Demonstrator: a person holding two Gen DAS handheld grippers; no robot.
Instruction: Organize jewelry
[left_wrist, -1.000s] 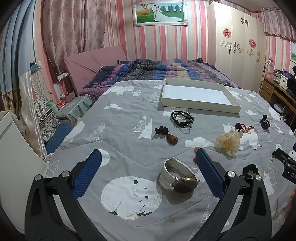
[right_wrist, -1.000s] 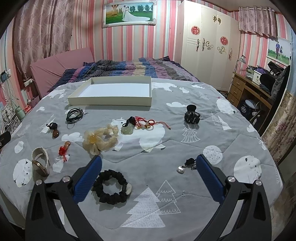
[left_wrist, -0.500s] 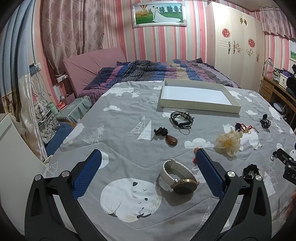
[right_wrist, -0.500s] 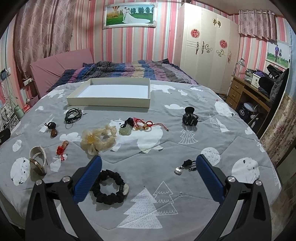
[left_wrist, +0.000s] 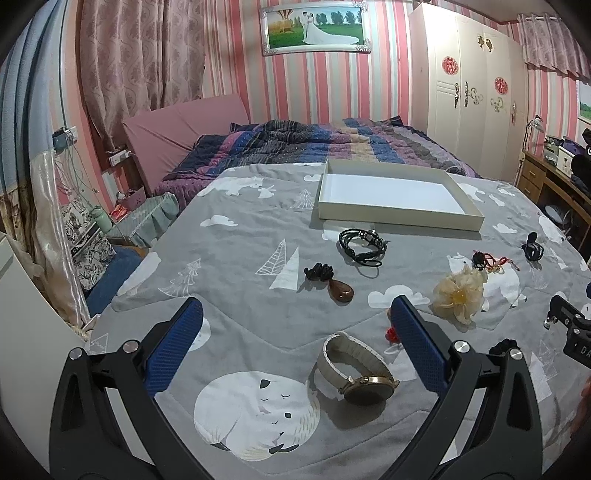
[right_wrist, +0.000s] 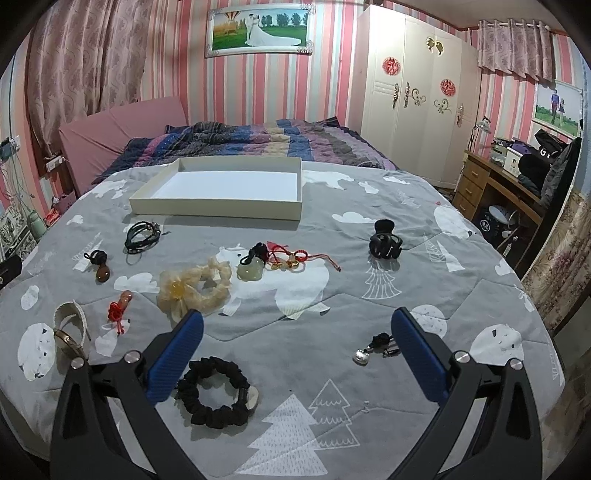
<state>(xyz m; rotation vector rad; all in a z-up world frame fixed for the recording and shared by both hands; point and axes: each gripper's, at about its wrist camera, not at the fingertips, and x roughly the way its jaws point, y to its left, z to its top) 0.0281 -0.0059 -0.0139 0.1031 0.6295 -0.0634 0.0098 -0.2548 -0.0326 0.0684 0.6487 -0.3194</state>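
Observation:
Jewelry lies scattered on a grey bedspread in front of an empty white tray (left_wrist: 399, 216) (right_wrist: 218, 208). My left gripper (left_wrist: 295, 317) hangs open above the bed, with a white-strap watch (left_wrist: 356, 365) between its fingers near the right one. Beyond it lie a brown pendant (left_wrist: 340, 291), a black cord bracelet (left_wrist: 364, 243) and a cream scrunchie (left_wrist: 458, 295). My right gripper (right_wrist: 295, 325) is open too. A black scrunchie (right_wrist: 214, 391) lies by its left finger and a small silver charm (right_wrist: 364, 354) by its right finger. Farther off lie a jade pendant with red cords (right_wrist: 273, 258) and a black hair claw (right_wrist: 384, 242).
A striped duvet (right_wrist: 240, 142) is bunched beyond the tray. A white wardrobe (right_wrist: 410, 110) and a wooden desk (right_wrist: 491, 184) stand to the right. The bed's left edge drops to bags on the floor (left_wrist: 88, 236). A small red-knot charm (right_wrist: 118, 310) lies near the watch (right_wrist: 68, 328).
Both views shift only slightly; the grippers drift a little and stay open. No item on the bed has moved.

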